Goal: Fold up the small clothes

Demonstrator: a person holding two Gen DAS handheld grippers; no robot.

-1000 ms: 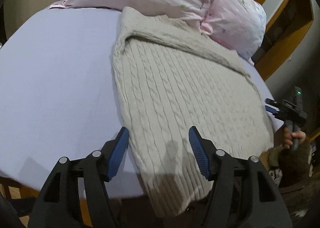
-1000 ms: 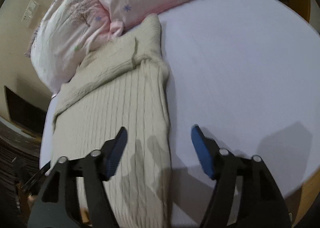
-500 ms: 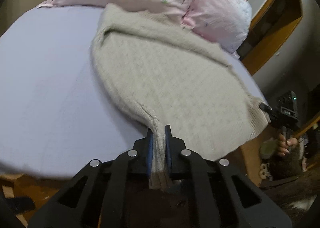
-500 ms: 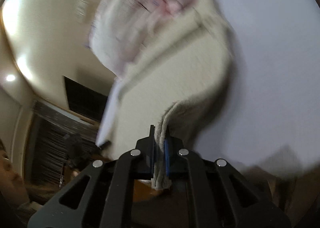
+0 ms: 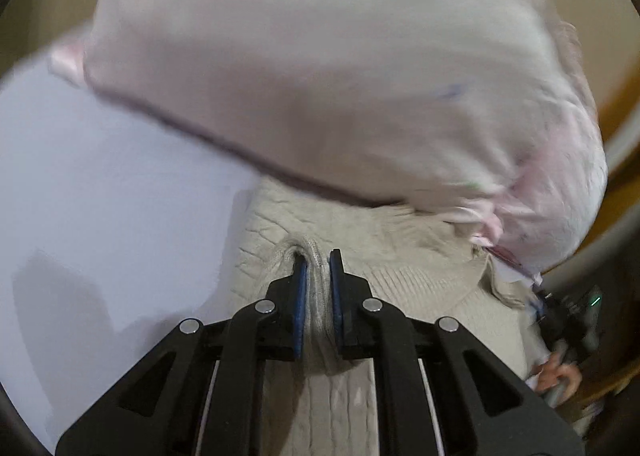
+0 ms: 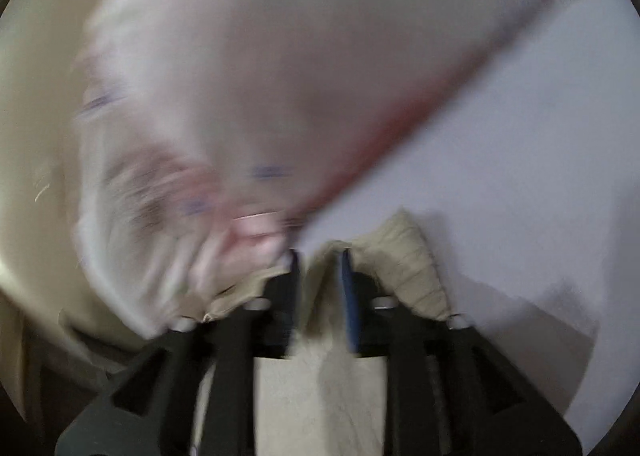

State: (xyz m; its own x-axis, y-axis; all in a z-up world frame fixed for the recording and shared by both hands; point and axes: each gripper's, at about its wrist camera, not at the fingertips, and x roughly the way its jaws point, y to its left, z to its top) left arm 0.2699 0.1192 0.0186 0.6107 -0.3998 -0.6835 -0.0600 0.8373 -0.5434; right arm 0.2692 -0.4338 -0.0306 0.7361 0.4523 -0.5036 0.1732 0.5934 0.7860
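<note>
Against pillows (image 5: 320,68) now, both hand-held grippers clamping sweater (image 5: 384,256), hem carried forward

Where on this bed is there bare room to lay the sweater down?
Bare lavender sheet lies left of the sweater, below the pink pillow; another patch lies right of it. Straight ahead the pillow crowds the sweater.

We see a pale lilac bed sheet (image 5: 100,184) spread flat, with a plump pale pink printed pillow (image 5: 320,76) lying on it. Behind the pillow stands a plain beige wall (image 6: 36,76) and an orange-brown wooden frame (image 5: 618,112).
</note>
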